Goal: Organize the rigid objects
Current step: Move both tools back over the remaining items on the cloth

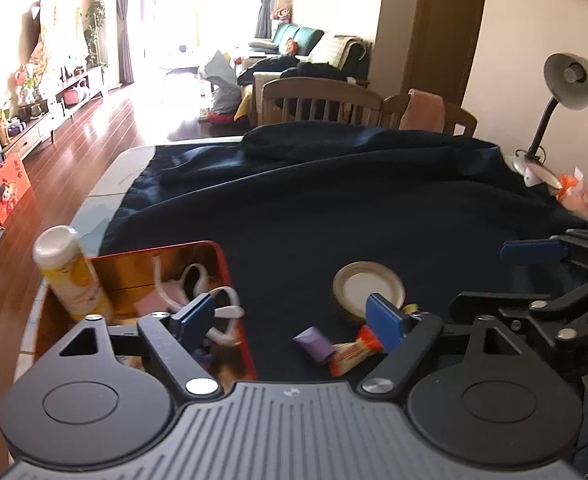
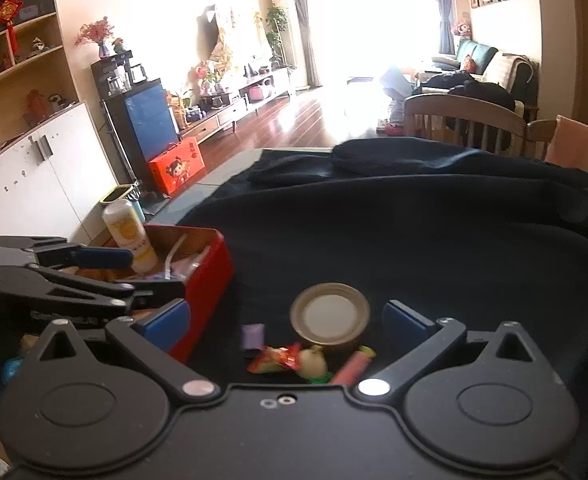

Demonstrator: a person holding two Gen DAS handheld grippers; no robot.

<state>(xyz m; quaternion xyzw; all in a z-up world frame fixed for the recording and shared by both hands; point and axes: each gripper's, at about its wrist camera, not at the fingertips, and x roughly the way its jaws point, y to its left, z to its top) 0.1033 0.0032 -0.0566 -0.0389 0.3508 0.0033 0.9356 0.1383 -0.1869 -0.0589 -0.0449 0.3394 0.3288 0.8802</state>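
A red box (image 1: 229,276) (image 2: 209,272) sits at the table's left, holding a white-and-yellow bottle (image 1: 71,276) (image 2: 129,236) and white earphones (image 1: 209,300). A round lid (image 1: 368,286) (image 2: 330,314) lies on the dark cloth (image 1: 374,208). Near it lie a purple piece (image 1: 314,344) (image 2: 252,336) and several small wrapped packets (image 1: 354,352) (image 2: 294,360). My left gripper (image 1: 289,316) is open and empty, between the box and the lid. My right gripper (image 2: 287,324) is open and empty, its jaws on either side of the lid and packets.
A desk lamp (image 1: 562,92) stands at the table's far right. Wooden chairs (image 1: 322,100) (image 2: 462,120) stand behind the table. An orange gift box (image 1: 3,188) (image 2: 175,164) sits on the floor at the left.
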